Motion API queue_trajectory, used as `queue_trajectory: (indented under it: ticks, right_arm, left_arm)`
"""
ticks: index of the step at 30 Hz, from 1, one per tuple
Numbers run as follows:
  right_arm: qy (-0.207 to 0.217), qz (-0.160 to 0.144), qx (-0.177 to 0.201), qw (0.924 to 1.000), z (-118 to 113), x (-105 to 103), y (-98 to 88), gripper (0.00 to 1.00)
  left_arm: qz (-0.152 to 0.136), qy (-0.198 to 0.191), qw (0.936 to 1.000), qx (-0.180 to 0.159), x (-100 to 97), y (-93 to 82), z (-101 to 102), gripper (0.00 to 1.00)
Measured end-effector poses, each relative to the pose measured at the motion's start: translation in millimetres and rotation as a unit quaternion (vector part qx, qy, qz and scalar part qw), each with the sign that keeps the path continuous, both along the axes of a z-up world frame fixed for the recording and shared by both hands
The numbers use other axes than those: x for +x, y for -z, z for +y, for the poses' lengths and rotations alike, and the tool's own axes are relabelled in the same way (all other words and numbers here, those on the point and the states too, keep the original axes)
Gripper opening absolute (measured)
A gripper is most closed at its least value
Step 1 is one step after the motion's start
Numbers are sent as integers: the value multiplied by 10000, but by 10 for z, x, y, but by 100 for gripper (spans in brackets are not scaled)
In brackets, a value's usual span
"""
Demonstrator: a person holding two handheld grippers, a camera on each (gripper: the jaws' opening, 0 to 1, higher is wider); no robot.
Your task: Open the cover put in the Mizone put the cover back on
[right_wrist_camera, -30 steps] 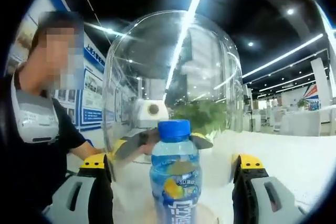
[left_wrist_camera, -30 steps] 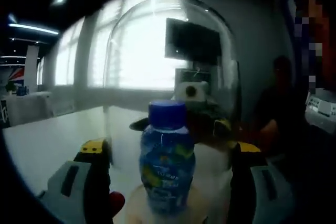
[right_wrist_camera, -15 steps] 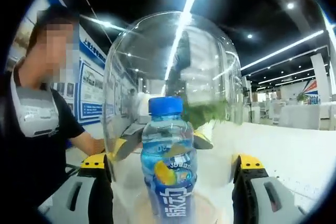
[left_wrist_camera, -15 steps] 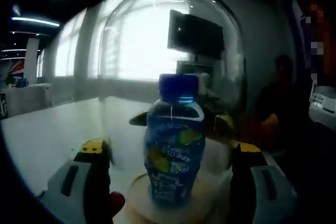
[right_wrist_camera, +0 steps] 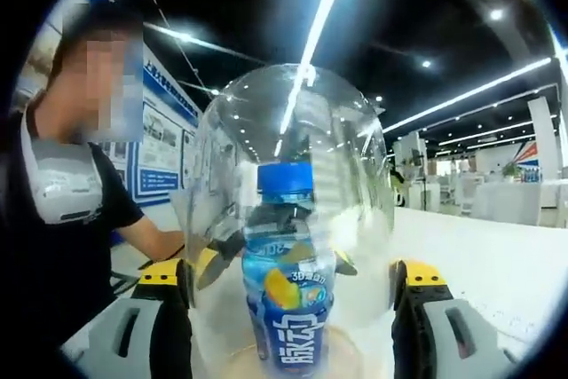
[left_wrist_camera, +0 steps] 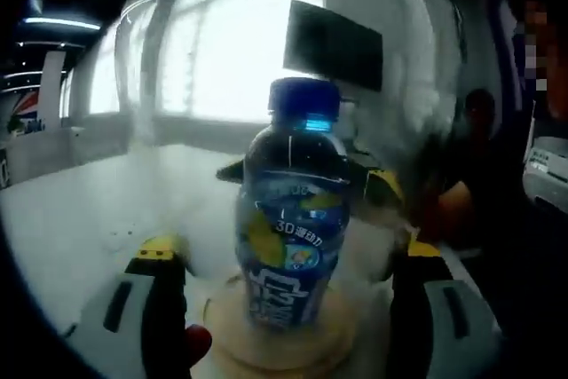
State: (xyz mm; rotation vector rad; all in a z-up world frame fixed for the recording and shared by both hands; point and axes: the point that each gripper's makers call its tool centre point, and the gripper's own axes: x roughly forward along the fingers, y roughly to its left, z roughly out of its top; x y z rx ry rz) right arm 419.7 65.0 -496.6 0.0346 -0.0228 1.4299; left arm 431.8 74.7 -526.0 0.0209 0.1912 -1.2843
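Note:
A Mizone bottle [left_wrist_camera: 288, 219] with a blue cap and a blue-and-yellow label stands upright on a round wooden base [left_wrist_camera: 222, 343]. The clear dome cover [left_wrist_camera: 399, 86] surrounds it, low over the base. My left gripper [left_wrist_camera: 288, 248] grips the cover's lower wall between its jaws. In the right gripper view the same bottle [right_wrist_camera: 286, 290] stands inside the cover [right_wrist_camera: 293, 113], above the base [right_wrist_camera: 346, 361]. My right gripper [right_wrist_camera: 288, 270] grips the cover from the opposite side. Through the glass each view shows the other gripper's yellow-tipped fingertips [left_wrist_camera: 382, 188] [right_wrist_camera: 213, 259].
A white table [right_wrist_camera: 497, 272] [left_wrist_camera: 71, 210] spreads around the base. The person [right_wrist_camera: 62, 219] holding the grippers stands at the left of the right gripper view. A dark wall screen [left_wrist_camera: 333, 46] hangs behind, and another person [left_wrist_camera: 470, 175] sits at the right.
Both grippers have lowered the clear cover over the bottle. It hung above and behind the cap one second ago; now the bottle stands inside it, close to the base.

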Motion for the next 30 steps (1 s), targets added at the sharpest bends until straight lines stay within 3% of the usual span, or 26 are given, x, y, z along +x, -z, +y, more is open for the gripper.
queue_trajectory:
  ticks: [30]
  right_arm:
    - [-118, 146, -255, 9995, 32, 14, 253, 88]
  left_arm:
    - [-172, -10, 9997, 184, 6, 22, 22, 83]
